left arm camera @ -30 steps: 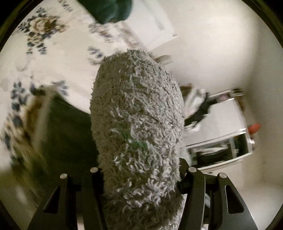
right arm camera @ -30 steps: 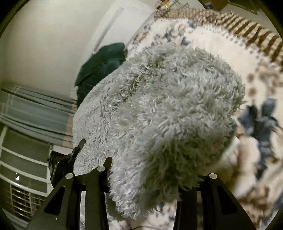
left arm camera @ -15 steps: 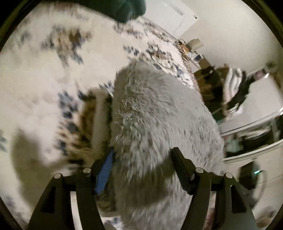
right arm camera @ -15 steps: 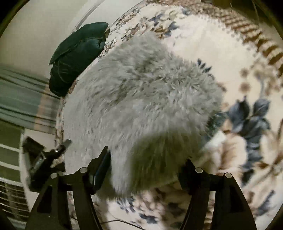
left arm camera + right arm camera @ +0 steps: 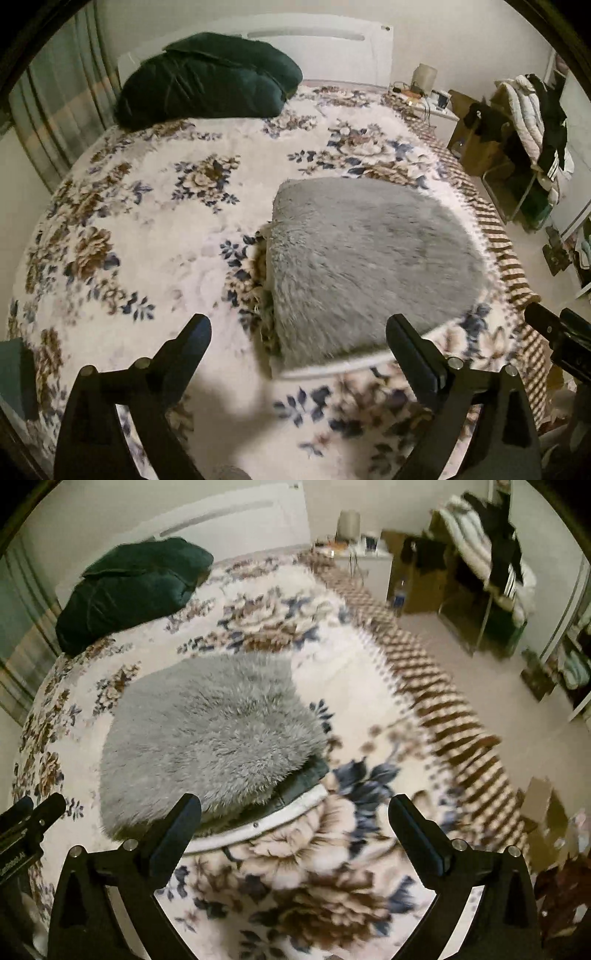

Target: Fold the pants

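Observation:
The grey fluffy pants [image 5: 369, 258] [image 5: 210, 738] lie folded in a thick stack on the floral bed cover [image 5: 147, 229] [image 5: 369, 686]. A white band and a dark green layer show at the stack's near edge in the right wrist view. My left gripper [image 5: 297, 332] hangs above the stack's near edge, its jaws opening wide with nothing pressed between them. My right gripper [image 5: 293, 812] hovers over the stack's near right corner, its jaws also opening and free of the cloth. Each gripper shows at the edge of the other's view.
A dark green pillow [image 5: 207, 92] [image 5: 129, 590] lies at the head of the bed by a white headboard [image 5: 314, 48]. To the right are a bedside table [image 5: 362, 561], a chair heaped with clothes [image 5: 528, 122] [image 5: 487, 565] and open floor. Curtains [image 5: 59, 110] hang on the left.
Both grippers let go of the grey pants and lifted away. The pants, held up in the jaws a second ago, now lie folded on the bed. Both pairs of jaws spread wide.

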Available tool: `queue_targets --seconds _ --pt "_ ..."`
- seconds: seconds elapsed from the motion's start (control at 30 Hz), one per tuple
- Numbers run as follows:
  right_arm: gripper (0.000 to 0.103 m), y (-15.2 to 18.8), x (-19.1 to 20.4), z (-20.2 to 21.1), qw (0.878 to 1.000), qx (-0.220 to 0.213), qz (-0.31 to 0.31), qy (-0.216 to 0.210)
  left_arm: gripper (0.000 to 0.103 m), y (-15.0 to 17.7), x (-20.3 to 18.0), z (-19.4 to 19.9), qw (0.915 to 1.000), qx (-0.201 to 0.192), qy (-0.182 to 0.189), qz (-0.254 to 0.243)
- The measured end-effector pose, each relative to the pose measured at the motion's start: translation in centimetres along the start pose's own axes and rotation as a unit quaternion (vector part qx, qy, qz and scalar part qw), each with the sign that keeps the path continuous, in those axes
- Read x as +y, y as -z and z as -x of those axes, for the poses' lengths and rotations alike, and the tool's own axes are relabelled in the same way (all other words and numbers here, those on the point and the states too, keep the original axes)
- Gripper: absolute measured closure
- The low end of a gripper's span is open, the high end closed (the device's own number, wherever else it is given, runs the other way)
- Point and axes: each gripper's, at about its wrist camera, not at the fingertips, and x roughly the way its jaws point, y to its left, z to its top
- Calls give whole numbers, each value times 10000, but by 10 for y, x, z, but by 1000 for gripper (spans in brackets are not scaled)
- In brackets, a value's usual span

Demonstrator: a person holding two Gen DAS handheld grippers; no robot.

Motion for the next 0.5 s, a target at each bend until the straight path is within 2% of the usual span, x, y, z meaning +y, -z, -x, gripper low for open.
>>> queue_targets --seconds 0.27,0.5 --pt "0 22 -21 157 9987 -477 189 -63 6 20 -26 128 9990 -436 15 -9" --pt "0 53 -42 303 9925 -1079 549 -151 6 59 -49 252 9965 -833 7 23"
